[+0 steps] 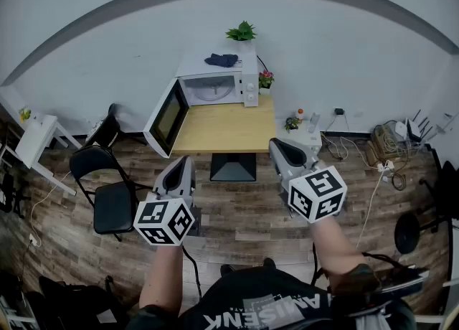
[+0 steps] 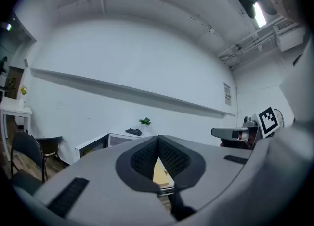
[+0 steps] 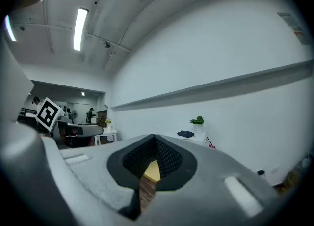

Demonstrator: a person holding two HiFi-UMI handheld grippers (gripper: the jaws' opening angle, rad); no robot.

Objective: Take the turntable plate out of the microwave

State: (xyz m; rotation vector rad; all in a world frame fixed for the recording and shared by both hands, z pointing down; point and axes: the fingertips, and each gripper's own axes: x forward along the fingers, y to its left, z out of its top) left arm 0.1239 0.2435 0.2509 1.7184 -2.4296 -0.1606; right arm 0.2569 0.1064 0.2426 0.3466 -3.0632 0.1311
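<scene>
The left gripper [image 1: 179, 165] and right gripper [image 1: 280, 146] hovered level over the floor [image 1: 237, 224], well short of the table [image 1: 226, 131]. Both had their jaws clenched together, with nothing between them. The plate [image 1: 214, 93] lay inside the microwave [image 1: 247, 77], whose door [image 1: 168, 117] stood open.

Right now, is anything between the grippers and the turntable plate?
Nothing visible. The microwave door is swung open leftward, the turntable plate shows inside, the table before it is bare. Left gripper and right gripper are shut, empty.
</scene>
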